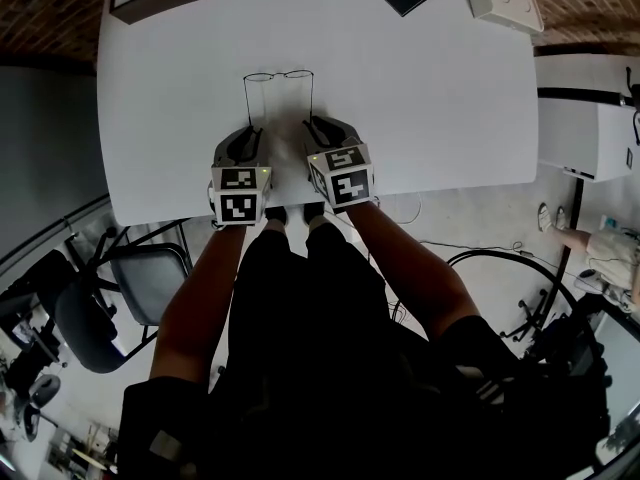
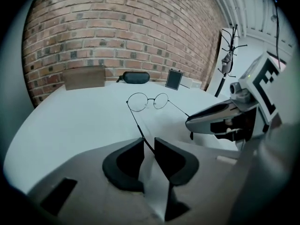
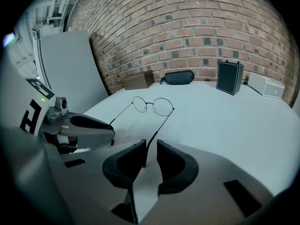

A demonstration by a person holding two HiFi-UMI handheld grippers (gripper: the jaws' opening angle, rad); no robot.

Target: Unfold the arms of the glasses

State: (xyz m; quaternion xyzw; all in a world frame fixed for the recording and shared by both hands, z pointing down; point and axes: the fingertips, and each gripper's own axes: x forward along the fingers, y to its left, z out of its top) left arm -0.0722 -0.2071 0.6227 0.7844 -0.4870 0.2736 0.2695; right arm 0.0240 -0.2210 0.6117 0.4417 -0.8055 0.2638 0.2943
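At the near edge of the counter [image 1: 430, 98] the left tongs [image 2: 149, 142] are pinched narrow on the tip of the left arm of the glasses [image 2: 139, 102], the wire touching both pads [image 2: 125, 165]. Just right, the right tongs [image 3: 150, 145] stand narrow round the right arm's tip, which lies along one pad with a slit beside it. Both arms are spread; the lenses sit farther out, mid-counter. At the far edge lie a brown box [image 2: 84, 77] and a dark case [image 2: 135, 77].
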